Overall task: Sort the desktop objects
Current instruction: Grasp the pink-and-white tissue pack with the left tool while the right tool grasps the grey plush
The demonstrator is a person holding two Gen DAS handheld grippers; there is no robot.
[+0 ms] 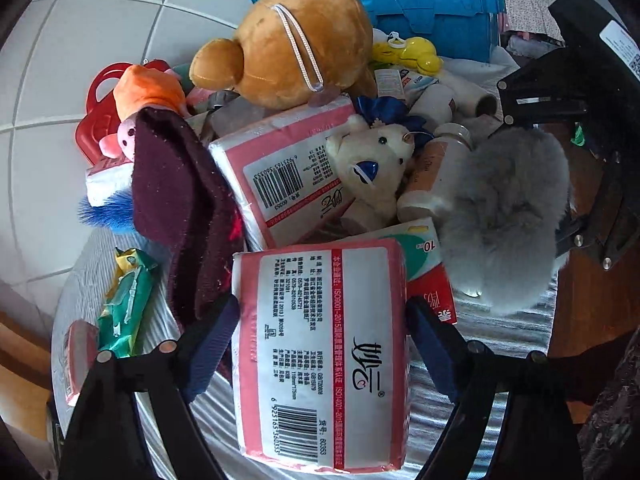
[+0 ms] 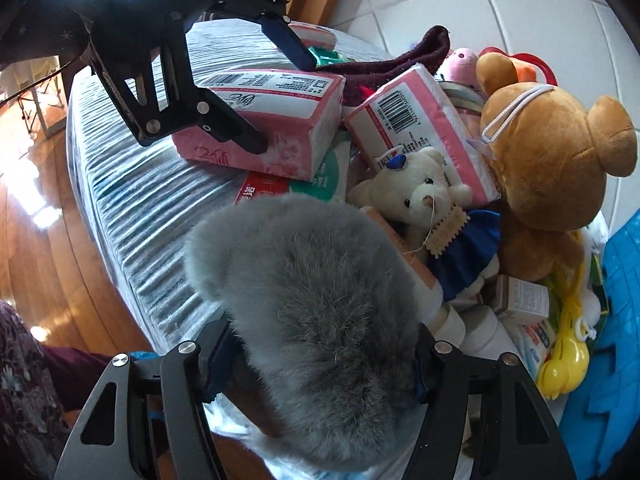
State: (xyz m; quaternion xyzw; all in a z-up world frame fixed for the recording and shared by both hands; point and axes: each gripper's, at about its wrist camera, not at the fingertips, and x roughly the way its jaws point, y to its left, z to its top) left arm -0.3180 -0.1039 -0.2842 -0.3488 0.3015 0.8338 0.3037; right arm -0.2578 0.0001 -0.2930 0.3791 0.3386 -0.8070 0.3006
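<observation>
I'm right at the start of this sort, by the look of it: the pile is one big heap and nothing reads as grouped yet. My left tool [image 1: 320,344] straddles the nearest pink tissue pack [image 1: 324,360], which lies on the striped cover of the table [image 1: 500,328]. The blue pads [image 1: 212,344] sit right at both of the pack's sides; the jaws are wide, and I can't tell for sure that they press yet.

My right tool [image 2: 320,364] is around the grey fluffy thing [image 2: 320,304], at the near edge of the heap. The fur bulges over both pads, so I judge it gripped, fingers about halfway in.

Everything else waits. A second pink tissue pack [image 1: 280,176] leans in the middle, with the small white bear [image 1: 376,164] in its blue dress against it and the big brown bear [image 1: 296,48] behind. A dark red knit cloth [image 1: 188,216] drapes down the left side beside a green wet-wipe packet [image 1: 124,304]. Further back I see an orange and pink soft toy [image 1: 140,108], a yellow plastic toy [image 1: 412,54], some white tubes and bottles, and the blue crate [image 1: 432,4] at the far edge.

So: two items in hand or nearly so, none placed. If that crate is a destination, nothing shows in it from here. Nearly the whole job remains.
</observation>
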